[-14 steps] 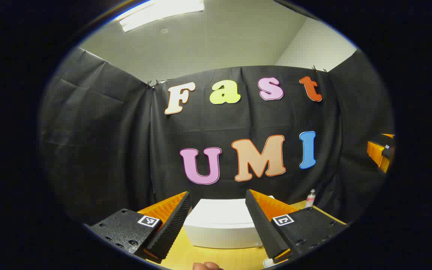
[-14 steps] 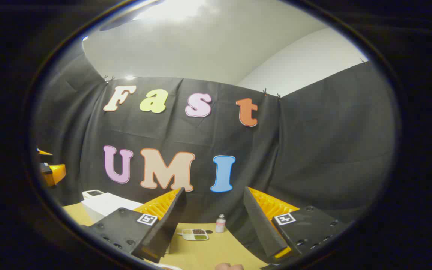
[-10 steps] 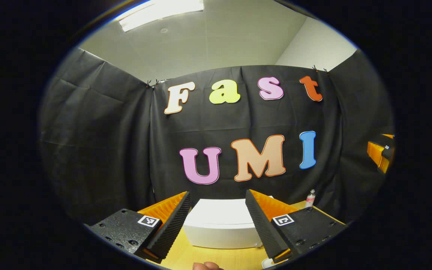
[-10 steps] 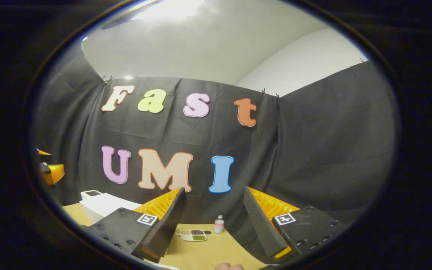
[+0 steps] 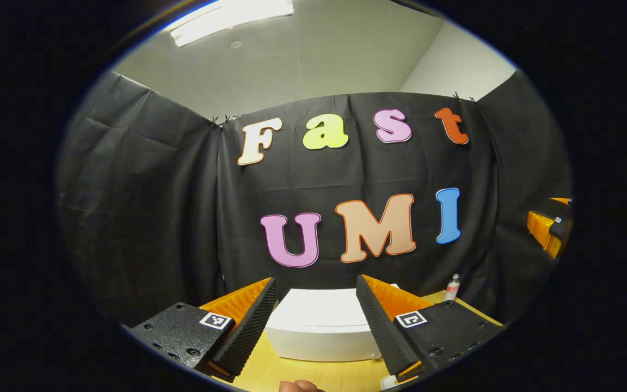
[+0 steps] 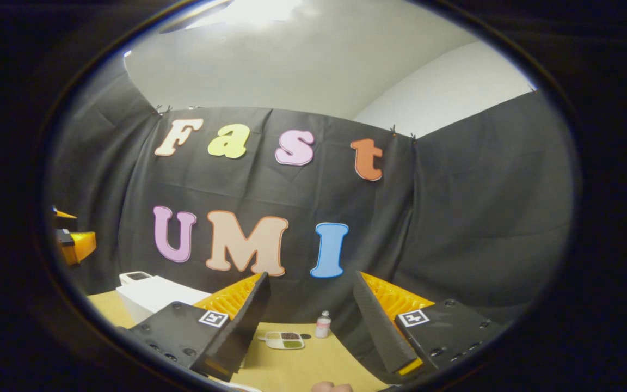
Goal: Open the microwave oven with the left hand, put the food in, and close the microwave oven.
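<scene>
Left to right: my left tongs (image 5: 317, 316) hang above the table (image 5: 270, 373), fingers apart and empty, the white microwave oven (image 5: 319, 326) straight ahead between them, its door not yet opened. My right tongs (image 6: 311, 318), also apart and empty, have tilted slightly since a moment ago; the food tray (image 6: 282, 340) lies ahead between their fingers, a small bottle (image 6: 323, 325) just beside it. I judge the task barely begun.

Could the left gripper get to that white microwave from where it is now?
Probably yes. The left gripper is open and pointed straight at the white microwave, which sits on the yellow table just ahead. Nothing stands between them, though the door handle can't be made out.
</scene>
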Tool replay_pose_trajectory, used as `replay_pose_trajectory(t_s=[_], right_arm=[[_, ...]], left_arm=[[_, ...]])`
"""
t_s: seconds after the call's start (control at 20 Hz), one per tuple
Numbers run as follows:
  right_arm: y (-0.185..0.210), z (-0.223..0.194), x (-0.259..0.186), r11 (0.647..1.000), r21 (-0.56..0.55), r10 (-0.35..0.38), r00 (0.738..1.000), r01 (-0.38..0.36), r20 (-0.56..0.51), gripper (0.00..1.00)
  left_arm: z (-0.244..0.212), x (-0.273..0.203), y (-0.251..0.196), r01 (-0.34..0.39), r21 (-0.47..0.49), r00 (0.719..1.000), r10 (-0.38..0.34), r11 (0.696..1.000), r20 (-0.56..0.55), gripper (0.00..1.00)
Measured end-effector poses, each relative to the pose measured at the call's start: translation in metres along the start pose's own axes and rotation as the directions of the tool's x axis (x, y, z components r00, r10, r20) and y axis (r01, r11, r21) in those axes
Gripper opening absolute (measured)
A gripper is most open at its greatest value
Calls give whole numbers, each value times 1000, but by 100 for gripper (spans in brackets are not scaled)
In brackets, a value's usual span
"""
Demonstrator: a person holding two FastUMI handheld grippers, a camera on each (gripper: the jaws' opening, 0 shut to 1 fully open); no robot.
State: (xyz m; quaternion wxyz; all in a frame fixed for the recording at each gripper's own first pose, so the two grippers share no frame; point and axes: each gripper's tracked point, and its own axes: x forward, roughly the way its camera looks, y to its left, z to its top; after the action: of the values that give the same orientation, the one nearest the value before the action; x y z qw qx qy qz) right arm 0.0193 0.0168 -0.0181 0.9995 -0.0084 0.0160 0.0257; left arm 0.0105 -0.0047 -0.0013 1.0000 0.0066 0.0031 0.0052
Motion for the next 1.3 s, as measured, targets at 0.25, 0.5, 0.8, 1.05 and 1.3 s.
replay_pose_trajectory(t_s=[0.25, 0.5, 0.8, 1.05, 1.3], right_arm=[[6, -8, 4, 1000, 3, 14, 1000, -14, -13, 96], [40, -32, 13, 995, 44, 88, 996, -88, -11, 96], [54, -26, 17, 993, 21, 113, 993, -113, 32, 96], [36, -20, 15, 997, 5, 79, 996, -80, 35, 96], [9, -17, 9, 1000, -16, 25, 999, -24, 37, 96]], left_arm=[[-15, 2, -2, 8, -11, 1000, -8, 1000, -22, 94], [-43, 20, -35, 100, -70, 995, -101, 993, -22, 95], [-74, 34, -58, 133, -48, 990, -135, 990, -45, 95], [-163, 50, -94, 162, -61, 970, -170, 985, -174, 95], [-253, 59, -138, 193, -99, 916, -216, 976, -339, 96]])
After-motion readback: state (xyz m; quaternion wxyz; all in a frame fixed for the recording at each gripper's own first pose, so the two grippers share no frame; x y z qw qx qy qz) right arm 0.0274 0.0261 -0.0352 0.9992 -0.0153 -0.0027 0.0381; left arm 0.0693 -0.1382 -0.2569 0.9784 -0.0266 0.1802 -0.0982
